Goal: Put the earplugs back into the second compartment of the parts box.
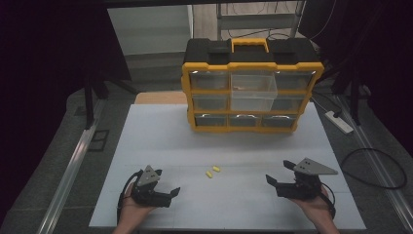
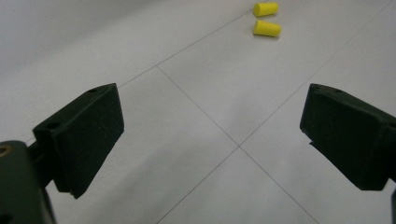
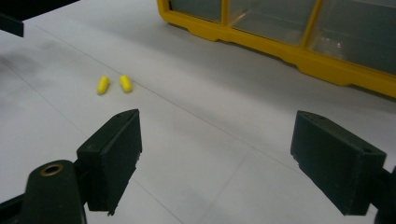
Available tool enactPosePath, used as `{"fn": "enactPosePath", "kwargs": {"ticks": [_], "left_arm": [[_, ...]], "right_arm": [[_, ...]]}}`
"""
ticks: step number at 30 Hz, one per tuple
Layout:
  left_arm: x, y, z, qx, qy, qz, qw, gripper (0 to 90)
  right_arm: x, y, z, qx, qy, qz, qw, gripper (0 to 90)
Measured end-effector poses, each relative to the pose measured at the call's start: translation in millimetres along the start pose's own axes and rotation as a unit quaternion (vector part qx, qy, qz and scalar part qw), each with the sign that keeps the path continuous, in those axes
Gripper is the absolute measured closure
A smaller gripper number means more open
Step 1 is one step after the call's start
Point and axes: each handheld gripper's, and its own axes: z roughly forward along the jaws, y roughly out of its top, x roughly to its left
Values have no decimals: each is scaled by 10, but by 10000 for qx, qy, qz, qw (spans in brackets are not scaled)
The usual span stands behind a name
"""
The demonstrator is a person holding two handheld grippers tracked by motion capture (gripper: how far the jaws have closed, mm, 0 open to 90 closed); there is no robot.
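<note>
Both grippers idle w/ jaws spread, two yellow earplugs between them.
L to R: left gripper (image 1: 168,189) released, holding nothing, low on the white surface (image 1: 160,136); earplugs (image 1: 213,171) lie just beside each other mid-surface, well apart from both grippers; right gripper (image 1: 281,174) also released, empty. Behind: yellow-black organizer (image 1: 252,85) upright w/ clear drawers, top-middle drawer (image 1: 253,87) pulled out, sth small and pale inside, can't tell what.
</note>
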Motion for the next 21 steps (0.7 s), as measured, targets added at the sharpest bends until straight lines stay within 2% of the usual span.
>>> {"fn": "enactPosePath", "kwargs": {"ticks": [7, 13, 21], "left_arm": [[-8, 14, 18, 14, -25, 37, 10000, 64], [-4, 18, 35, 29, -31, 39, 10000, 64], [0, 17, 32, 15, -5, 52, 10000, 66]], "right_arm": [[144, 137, 183, 148, 229, -208, 9994, 171], [237, 240, 402, 227, 400, -278, 9986, 178], [376, 375, 709, 444, 688, -494, 9954, 181]]}}
